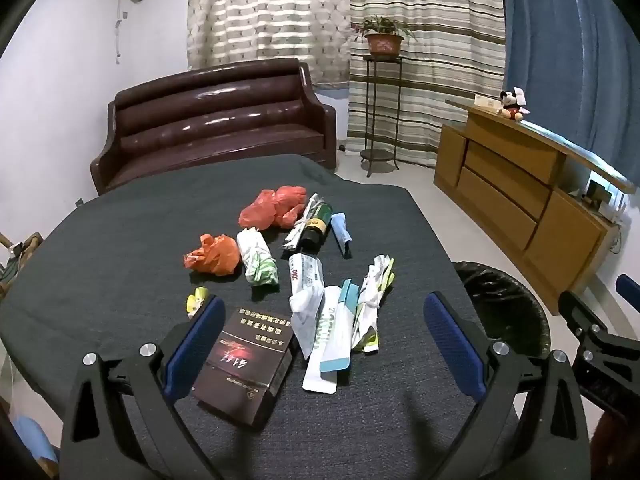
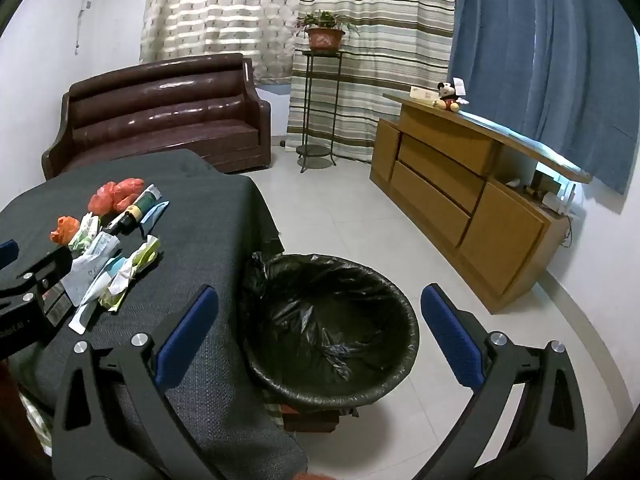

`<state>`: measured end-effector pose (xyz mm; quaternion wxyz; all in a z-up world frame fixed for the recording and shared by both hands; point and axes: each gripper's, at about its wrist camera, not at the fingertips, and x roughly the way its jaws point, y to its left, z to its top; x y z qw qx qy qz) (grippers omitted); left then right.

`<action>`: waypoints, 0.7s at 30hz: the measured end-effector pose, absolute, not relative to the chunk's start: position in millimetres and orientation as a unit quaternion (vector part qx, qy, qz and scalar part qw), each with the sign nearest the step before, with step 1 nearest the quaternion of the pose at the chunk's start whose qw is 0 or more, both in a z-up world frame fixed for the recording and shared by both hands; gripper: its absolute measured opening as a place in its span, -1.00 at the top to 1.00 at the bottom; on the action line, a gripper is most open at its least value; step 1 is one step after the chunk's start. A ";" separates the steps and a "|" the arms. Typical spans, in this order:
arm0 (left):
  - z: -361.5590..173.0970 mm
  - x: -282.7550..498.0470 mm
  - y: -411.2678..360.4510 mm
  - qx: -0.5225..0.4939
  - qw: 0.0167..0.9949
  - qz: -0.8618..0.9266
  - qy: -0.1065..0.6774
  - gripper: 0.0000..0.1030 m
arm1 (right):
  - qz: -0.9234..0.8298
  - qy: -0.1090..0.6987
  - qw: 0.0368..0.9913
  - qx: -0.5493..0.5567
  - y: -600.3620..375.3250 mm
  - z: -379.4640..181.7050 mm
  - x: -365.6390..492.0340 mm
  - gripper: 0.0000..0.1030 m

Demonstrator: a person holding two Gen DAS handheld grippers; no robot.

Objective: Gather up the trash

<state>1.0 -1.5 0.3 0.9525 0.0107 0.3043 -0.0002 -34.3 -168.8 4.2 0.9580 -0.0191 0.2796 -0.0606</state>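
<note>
Trash lies in the middle of a table with a dark grey cloth (image 1: 100,248): two orange plastic bags (image 1: 276,206), a green-white wrapper (image 1: 258,260), a dark green bottle (image 1: 318,226), white paper wrappers (image 1: 316,320) and a dark cigarette box (image 1: 244,364). My left gripper (image 1: 325,300) hangs open just above the box and the white wrappers, holding nothing. Off the table's right edge stands a bin with a black liner (image 2: 332,328). My right gripper (image 2: 320,292) is open and empty above the bin's near rim and the table (image 2: 208,208) corner. The bin looks empty.
A brown leather sofa (image 1: 216,120) stands behind the table. To the right are a metal plant stand with a potted plant (image 2: 324,36) and a wooden cabinet (image 2: 460,200) with a plush toy (image 2: 448,96) on top. Pale floor tiles (image 2: 340,208) lie between bin and cabinet.
</note>
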 end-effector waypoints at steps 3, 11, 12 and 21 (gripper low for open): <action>1.2 1.8 -4.2 0.012 0.953 0.000 0.304 -0.88 | -0.060 0.280 0.958 -0.018 -169.0 4.6 -34.2 -0.92; -0.4 3.2 0.0 0.007 0.953 -0.003 0.303 -0.88 | -0.060 0.278 0.958 -0.017 -169.6 4.8 -34.9 -0.92; -0.1 0.5 -0.5 0.010 0.954 -0.001 0.301 -0.88 | -0.060 0.278 0.958 -0.017 -169.6 4.8 -34.7 -0.92; -0.2 0.9 -1.2 0.010 0.954 -0.001 0.301 -0.88 | -0.060 0.278 0.959 -0.017 -169.8 5.2 -34.7 -0.92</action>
